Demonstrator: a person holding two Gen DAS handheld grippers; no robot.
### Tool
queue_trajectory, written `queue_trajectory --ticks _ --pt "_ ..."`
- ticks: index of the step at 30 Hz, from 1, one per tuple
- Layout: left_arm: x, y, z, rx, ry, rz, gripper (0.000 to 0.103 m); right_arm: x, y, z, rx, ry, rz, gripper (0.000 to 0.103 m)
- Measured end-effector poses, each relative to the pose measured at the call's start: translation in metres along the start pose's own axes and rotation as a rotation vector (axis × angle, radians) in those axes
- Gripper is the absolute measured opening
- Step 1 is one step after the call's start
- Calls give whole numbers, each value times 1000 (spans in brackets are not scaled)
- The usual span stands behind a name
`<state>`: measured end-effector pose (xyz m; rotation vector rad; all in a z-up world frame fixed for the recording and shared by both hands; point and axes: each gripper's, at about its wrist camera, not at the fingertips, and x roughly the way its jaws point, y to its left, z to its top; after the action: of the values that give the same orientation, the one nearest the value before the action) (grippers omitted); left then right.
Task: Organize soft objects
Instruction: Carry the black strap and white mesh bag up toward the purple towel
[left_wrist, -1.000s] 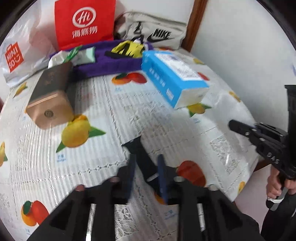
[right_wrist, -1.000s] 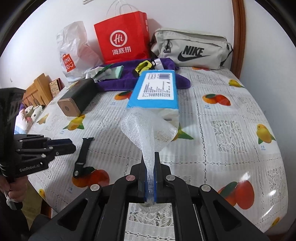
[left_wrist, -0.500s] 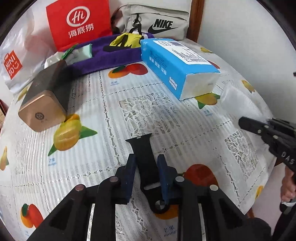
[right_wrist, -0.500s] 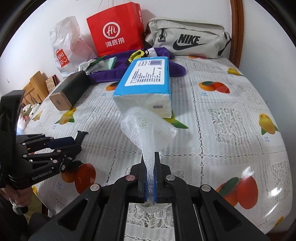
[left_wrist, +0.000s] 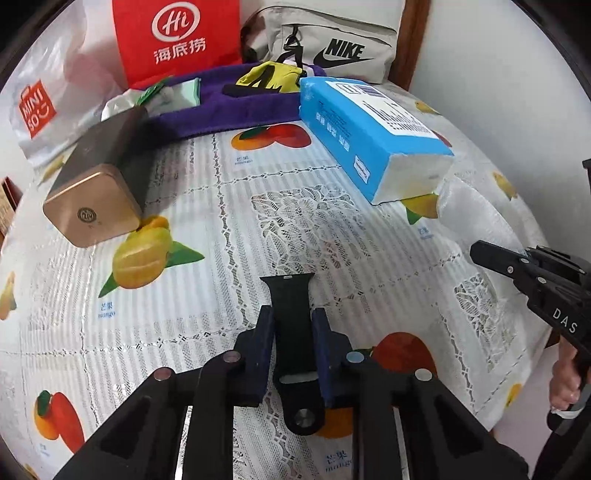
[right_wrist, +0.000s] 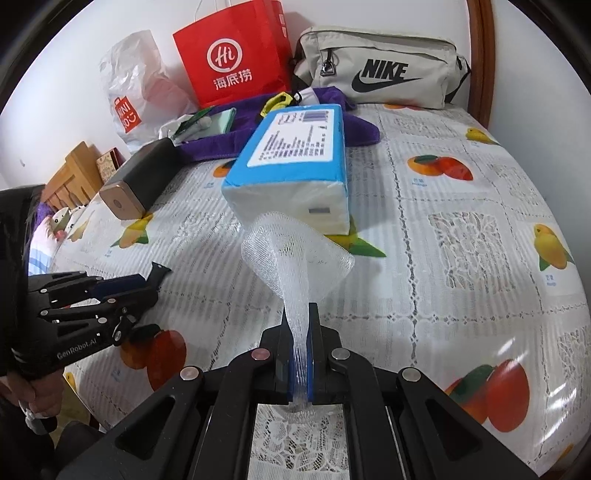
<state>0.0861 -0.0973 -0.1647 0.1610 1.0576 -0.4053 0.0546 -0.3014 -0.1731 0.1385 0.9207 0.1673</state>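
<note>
in the left wrist view, our left gripper (left_wrist: 293, 328) is low over the tablecloth (left_wrist: 229, 236), and its jaws are spread on both sides of a black watch strap (left_wrist: 291, 332). the strap lies flat on the cloth between the fingers; we cannot tell if the pads touch its edges. its round end is near the camera and its wide end points away. farther back, a blue tissue pack (left_wrist: 369, 140) lies on the table, a brown box with a gold end (left_wrist: 99, 184) lies at the left, and a purple cloth (left_wrist: 229, 110) lies behind them. a red paper bag (left_wrist: 177, 37), a white miniso bag (left_wrist: 37, 107) and a grey nike bag (left_wrist: 332, 48) stand along the wall. at the right edge the right gripper (left_wrist: 491, 254) comes in, with a white net sleeve (left_wrist: 472, 214) in front of it.

in the right wrist view, our right gripper (right_wrist: 299, 332) has its jaws pressed together on the white net sleeve (right_wrist: 295, 258). the sleeve rises from the fingers and opens wide like a funnel, above the tablecloth (right_wrist: 461, 221) and just before the white end of the blue tissue pack (right_wrist: 295, 158). at the left, the left gripper (right_wrist: 133, 291) sits over the black watch strap (right_wrist: 160, 269), near a printed red fruit.
</note>
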Motion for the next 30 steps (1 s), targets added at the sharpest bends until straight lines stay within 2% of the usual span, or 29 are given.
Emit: queue_trajectory --ticks 6,19,30 --pt "-7 15 4 -55 -1 -10 20 -5 2 11 -24 -13 10 4" --pt "-43 86 21 -200 -94 38 20 -22 12 44 -71 -58 24 4" --pt "-62 120 52 -236 -153 72 20 -18 26 91 -107 -96 36 4"
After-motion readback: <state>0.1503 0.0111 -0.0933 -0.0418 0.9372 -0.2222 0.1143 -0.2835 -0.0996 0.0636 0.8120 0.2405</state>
